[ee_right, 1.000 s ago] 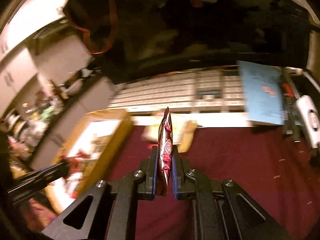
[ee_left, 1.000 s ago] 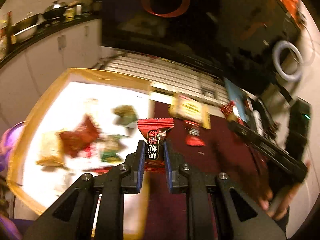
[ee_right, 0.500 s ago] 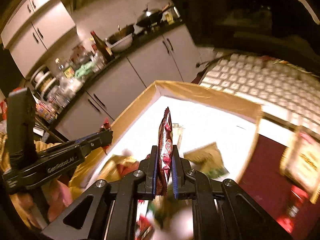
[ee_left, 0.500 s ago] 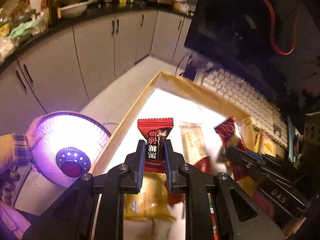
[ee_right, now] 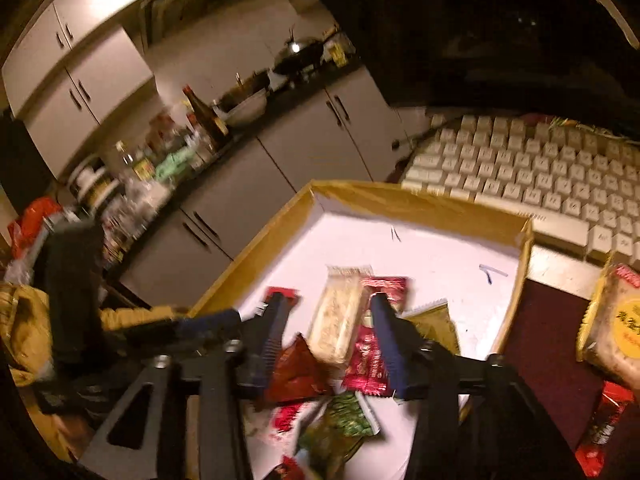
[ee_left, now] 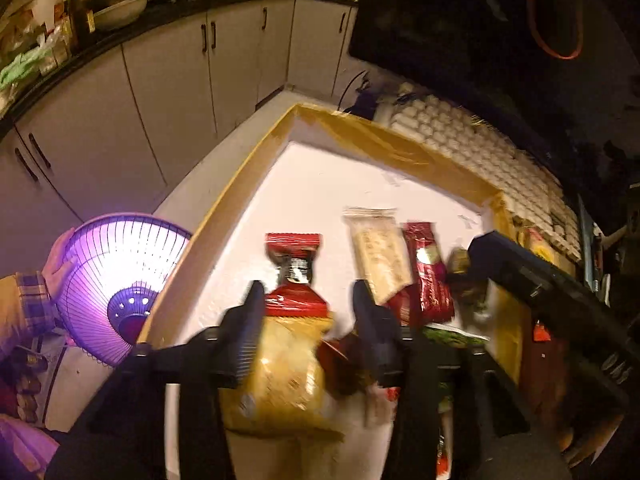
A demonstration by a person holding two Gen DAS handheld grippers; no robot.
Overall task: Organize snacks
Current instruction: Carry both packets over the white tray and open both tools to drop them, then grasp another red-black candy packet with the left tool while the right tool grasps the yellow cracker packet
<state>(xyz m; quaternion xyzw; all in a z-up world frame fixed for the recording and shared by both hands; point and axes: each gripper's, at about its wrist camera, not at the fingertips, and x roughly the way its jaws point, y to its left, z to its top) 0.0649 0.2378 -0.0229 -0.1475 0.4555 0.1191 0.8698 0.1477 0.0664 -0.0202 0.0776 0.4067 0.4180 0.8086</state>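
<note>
Snacks lie scattered on the white floor of a shallow box (ee_left: 362,132) with tan cardboard walls, and both claws hang over it with their jaws spread wide and nothing between them. In the left wrist view, the left claw (ee_left: 306,308) frames a red candy wrapper (ee_left: 294,268) with a dark printed middle, which lies flat on the box floor just beyond a yellow snack bag (ee_left: 282,372). To its right lie a pale cracker bar (ee_left: 378,252) and, just beside it, a dark red packet (ee_left: 430,272); the black body of the right claw reaches in past them from the right. In the right wrist view, the right claw (ee_right: 328,328) stands open above the same cracker bar (ee_right: 340,316), with the dark red packet (ee_right: 368,356) along its right side, a red triangular packet (ee_right: 296,372) nearer the camera, and a green packet (ee_right: 340,428) nearer still. An olive-gold sachet (ee_right: 434,322) lies by the right finger. Outside the box, a large yellow-labelled pack (ee_right: 612,324) rests on the maroon counter (ee_right: 548,364), near a white keyboard (ee_right: 532,168). A glowing purple fan (ee_left: 116,280) sits left of the box. Both views are motion-blurred.
</note>
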